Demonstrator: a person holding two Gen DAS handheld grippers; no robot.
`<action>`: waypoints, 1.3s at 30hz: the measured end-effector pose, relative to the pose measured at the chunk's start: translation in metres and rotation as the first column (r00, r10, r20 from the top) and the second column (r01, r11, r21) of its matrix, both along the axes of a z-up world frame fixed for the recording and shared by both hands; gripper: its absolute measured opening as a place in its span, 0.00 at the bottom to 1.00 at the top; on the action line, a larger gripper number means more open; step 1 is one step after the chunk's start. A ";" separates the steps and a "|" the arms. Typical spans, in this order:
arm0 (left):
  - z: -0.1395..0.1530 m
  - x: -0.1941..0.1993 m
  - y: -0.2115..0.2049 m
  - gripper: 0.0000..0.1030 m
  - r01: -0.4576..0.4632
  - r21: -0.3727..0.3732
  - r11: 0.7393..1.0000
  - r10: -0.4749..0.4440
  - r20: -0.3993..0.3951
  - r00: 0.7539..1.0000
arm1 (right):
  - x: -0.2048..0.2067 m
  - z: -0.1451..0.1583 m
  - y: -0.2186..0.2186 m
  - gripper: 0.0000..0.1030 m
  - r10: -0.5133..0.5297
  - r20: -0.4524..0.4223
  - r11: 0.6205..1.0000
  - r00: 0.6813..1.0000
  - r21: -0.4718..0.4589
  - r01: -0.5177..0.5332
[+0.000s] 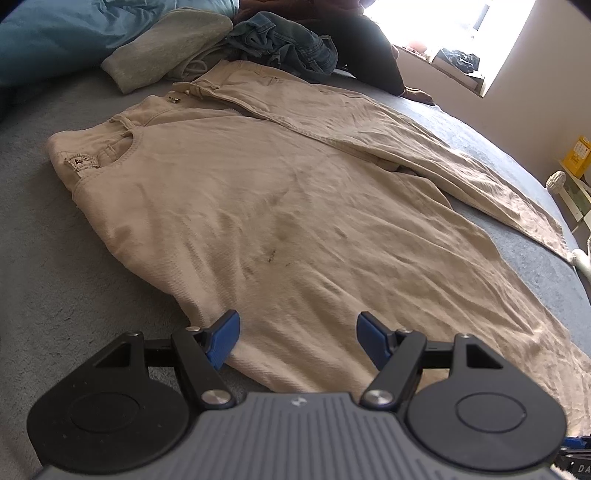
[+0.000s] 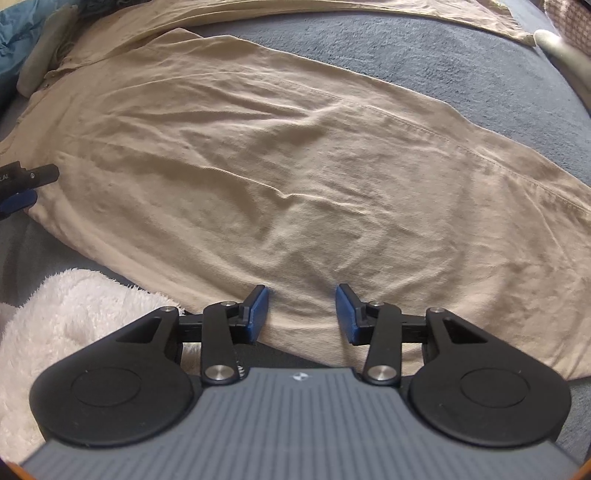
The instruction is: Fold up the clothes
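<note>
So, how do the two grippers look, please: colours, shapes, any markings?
The left gripper and the right gripper look alike: blue fingers, black linkage arms with silver pivot screws, round black side discs, and a grey ribbed body bearing a small white mark. No cables or sleeves show.

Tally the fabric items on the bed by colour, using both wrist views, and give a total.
Beige: 1, the trousers spread flat
Denim blue: 1, the crumpled jeans
Pale green: 1, the folded garment
Light blue: 1, the bedding
White: 1, the fluffy fabric
Total: 5
</note>
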State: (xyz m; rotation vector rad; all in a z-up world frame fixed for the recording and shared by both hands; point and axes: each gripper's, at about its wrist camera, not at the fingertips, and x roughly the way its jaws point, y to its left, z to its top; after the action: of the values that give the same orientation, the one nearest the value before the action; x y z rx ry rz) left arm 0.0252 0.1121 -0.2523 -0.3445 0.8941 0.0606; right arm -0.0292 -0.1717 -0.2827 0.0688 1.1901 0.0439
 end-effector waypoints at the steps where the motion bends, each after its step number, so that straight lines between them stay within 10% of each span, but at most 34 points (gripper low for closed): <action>1: 0.000 0.000 0.000 0.69 -0.001 -0.002 1.000 0.001 0.001 1.000 | 0.000 0.000 0.000 0.39 -0.002 0.003 1.000 1.000 -0.001 0.002; 39: -0.001 0.000 0.001 0.69 0.005 -0.007 1.000 -0.005 0.005 1.000 | -0.010 0.012 0.017 0.38 0.026 0.077 0.995 0.997 -0.097 -0.019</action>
State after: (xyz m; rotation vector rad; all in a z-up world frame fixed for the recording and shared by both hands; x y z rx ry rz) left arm 0.0248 0.1134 -0.2531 -0.3490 0.8900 0.0522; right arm -0.0389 -0.1551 -0.2710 -0.0312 1.1136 0.0090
